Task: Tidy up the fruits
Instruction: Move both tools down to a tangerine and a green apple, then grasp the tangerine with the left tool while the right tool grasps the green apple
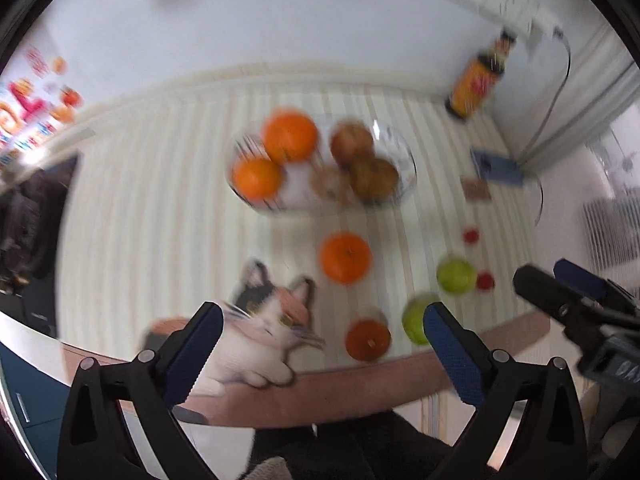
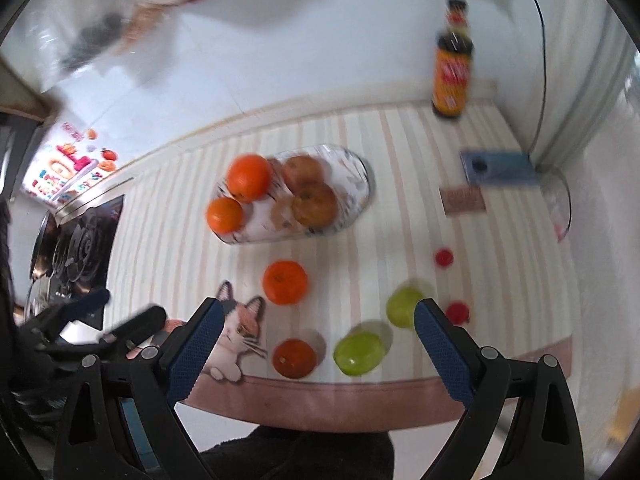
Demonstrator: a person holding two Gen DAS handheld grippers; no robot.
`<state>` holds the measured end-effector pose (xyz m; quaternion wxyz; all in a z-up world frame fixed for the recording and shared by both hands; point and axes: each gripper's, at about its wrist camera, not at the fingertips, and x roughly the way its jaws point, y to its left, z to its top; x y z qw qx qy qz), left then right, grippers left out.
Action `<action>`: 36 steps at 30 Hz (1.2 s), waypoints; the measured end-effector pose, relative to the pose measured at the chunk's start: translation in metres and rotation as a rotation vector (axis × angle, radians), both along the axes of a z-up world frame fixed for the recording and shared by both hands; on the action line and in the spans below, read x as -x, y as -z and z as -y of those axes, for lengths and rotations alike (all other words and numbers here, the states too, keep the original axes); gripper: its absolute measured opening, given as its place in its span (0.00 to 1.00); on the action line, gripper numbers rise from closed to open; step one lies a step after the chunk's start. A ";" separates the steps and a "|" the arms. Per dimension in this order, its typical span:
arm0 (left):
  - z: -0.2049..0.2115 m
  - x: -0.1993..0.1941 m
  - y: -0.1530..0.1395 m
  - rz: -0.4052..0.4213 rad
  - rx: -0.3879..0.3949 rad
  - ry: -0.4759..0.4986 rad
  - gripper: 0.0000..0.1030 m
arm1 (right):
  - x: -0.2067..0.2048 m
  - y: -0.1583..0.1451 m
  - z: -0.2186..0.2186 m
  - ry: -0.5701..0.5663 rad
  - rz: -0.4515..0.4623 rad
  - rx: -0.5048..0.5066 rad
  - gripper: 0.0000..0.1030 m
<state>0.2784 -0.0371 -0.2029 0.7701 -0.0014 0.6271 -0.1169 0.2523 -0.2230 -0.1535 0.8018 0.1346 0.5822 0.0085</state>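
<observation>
Hovering over the near edge of the striped table [image 2: 400, 148], both grippers are sitting wide open and holding nothing: left gripper [image 1: 322, 344] above the cat picture [image 1: 268, 320], right gripper [image 2: 316, 340] above the near fruit. Frames are motion-blurred.

Glass bowl [image 2: 356, 172] is sitting mid-table, holding two oranges [image 2: 248, 176] [image 2: 225, 215] on its left side and two brownish apples [image 2: 314, 204] [image 2: 302, 172] on its right, the fruits touching one another.

Loose on the table: an orange [image 2: 285, 282] just in front of the bowl, a darker orange-red fruit [image 2: 295, 358] near the near edge, two green fruits [image 2: 359, 354] [image 2: 404, 306] to its right, close together, and two small red fruits [image 2: 444, 257] [image 2: 457, 312] further right; their kind is too blurred to tell.

Dark sauce bottle [image 2: 452, 72] is standing upright at the far right corner. Blue phone [image 2: 498, 168] and a small brown card [image 2: 464, 199] are lying near the right edge, a cable [image 2: 542, 80] running up the wall there. Stove [image 2: 76, 240] is showing off the left edge.
</observation>
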 end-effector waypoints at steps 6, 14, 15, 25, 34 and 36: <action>0.036 0.008 0.086 -0.190 -0.058 0.090 1.00 | 0.005 0.066 0.024 0.031 -0.120 -0.035 0.76; 0.066 0.007 0.150 -0.334 -0.013 0.110 1.00 | 0.014 0.135 0.048 0.126 -0.250 -0.120 0.76; 0.068 0.007 0.156 -0.343 0.013 0.108 0.98 | 0.014 0.140 0.049 0.131 -0.257 -0.126 0.76; 0.034 0.004 0.155 -0.318 -0.018 0.053 0.51 | 0.010 0.198 0.041 0.176 -0.372 -0.251 0.76; 0.013 0.009 0.156 -0.332 -0.014 -0.030 0.51 | -0.013 0.221 0.016 0.152 -0.414 -0.355 0.73; 0.010 0.007 0.155 -0.331 -0.013 -0.036 0.51 | -0.017 0.225 0.008 0.140 -0.413 -0.371 0.65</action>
